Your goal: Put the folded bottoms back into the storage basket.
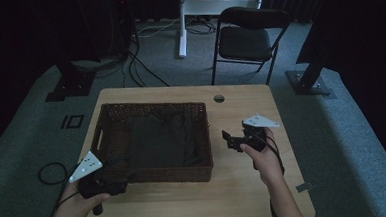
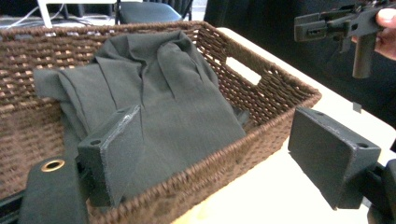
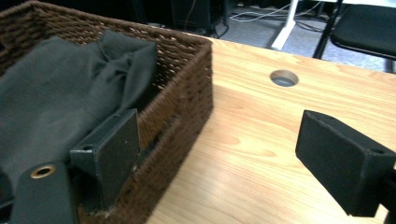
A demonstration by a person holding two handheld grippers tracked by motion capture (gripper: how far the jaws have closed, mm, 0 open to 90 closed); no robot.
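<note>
A brown wicker basket (image 1: 107,138) stands on the left half of the wooden table (image 1: 245,186), and a dark grey cloth (image 1: 160,140) lies crumpled inside it. My left gripper (image 1: 127,177) hovers at the basket's near left corner, open and holding nothing. In the left gripper view its jaws straddle the basket's rim (image 2: 280,88), with the cloth (image 2: 159,93) just ahead. My right gripper (image 1: 228,140) floats open to the right of the basket, pointing left at it. The right gripper view has one jaw beside the basket's wall (image 3: 187,93) and the other over bare wood, the cloth (image 3: 56,93) lying beyond.
A round cable hole (image 1: 219,98) sits near the table's far edge. Behind the table stand a black folding chair (image 1: 247,35) and a white desk leg (image 1: 181,24), with cables on the carpet. A small tape piece (image 1: 304,187) lies by the table's right edge.
</note>
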